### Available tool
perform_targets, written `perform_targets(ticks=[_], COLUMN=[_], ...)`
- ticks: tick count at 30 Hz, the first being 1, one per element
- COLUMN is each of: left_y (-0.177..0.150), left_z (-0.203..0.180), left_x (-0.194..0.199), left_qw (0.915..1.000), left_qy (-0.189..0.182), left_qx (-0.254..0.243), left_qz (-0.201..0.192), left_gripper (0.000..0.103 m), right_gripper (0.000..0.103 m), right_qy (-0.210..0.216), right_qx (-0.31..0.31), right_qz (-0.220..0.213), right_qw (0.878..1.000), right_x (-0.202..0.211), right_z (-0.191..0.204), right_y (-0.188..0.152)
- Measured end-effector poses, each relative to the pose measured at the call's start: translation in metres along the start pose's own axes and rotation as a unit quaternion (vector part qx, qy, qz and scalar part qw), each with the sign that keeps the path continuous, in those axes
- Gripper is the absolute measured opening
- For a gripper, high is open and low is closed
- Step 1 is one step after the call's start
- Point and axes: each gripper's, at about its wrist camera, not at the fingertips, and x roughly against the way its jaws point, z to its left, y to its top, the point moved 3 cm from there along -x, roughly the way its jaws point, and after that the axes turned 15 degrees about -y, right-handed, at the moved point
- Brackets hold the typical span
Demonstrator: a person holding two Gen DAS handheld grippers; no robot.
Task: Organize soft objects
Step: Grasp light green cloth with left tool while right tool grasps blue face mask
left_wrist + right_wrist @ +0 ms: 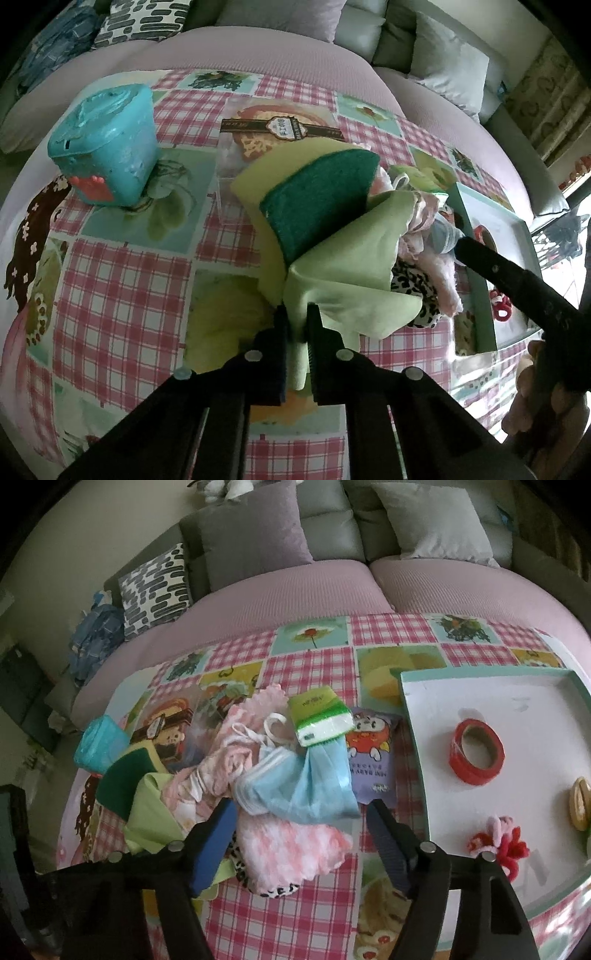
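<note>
Green cloth (343, 254) pinched in left gripper (297, 328).

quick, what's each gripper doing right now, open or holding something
Left gripper: shut on the light green cloth.
Right gripper: open, holding nothing, fingers spread over the pink fuzzy cloth.

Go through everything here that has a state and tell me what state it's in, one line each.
left tool: shut on the light green cloth
light green cloth: pinched, partly lifted, crumpled
right tool: open, above the pile
sponge: tilted on the cloth
blue face mask: crumpled on the pile
tissue pack: sealed, lying on the pile
red tape roll: flat in the tray
</note>
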Motion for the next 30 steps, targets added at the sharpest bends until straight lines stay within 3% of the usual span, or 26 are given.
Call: perform_targets(ticks=[4, 9, 14, 19, 30], left_y=[0.0, 0.0003, 0.0009, 0.0004, -0.0004], left_z=[-0.0022, -0.0032, -0.0024, -0.0025, -0.0038], left_x=[0.0008, 0.0008, -0.0017, -0.0015, 0.0], left_qw=[1.0, 1.0, 1.0, 1.0, 0.9999], left_qy=[-0.001, -0.002, -0.003, -0.001, 0.0], left_qx=[-0.004, -0.008, -0.007, -0.007, -0.013], left_qz=[-0.001, -0.001, 0.001, 0.002, 0.001], left_gripper=[0.008, 0.008, 0.008, 0.008, 0.008], right_gripper=[0.059, 0.05, 0.032, 0.005, 0.003], right_qy=[0.001, 0.003, 0.002, 0.001, 0.005], right_qx=[0.006, 0.01, 0.018, 0.023, 0.03], right_qz=[-0.004, 0.003, 0.007, 0.007, 0.01], right_qw=[1.0, 1.0, 1.0, 1.0, 0.999], right_x=[-0.0013, -0.0042, -0.0051, -0.0044, -0.0018], right_z=[0.004, 0.005, 0.007, 0.0065, 0.0082], right_y=[0.0027, 0.0013, -0.0015, -0.003, -0.0058])
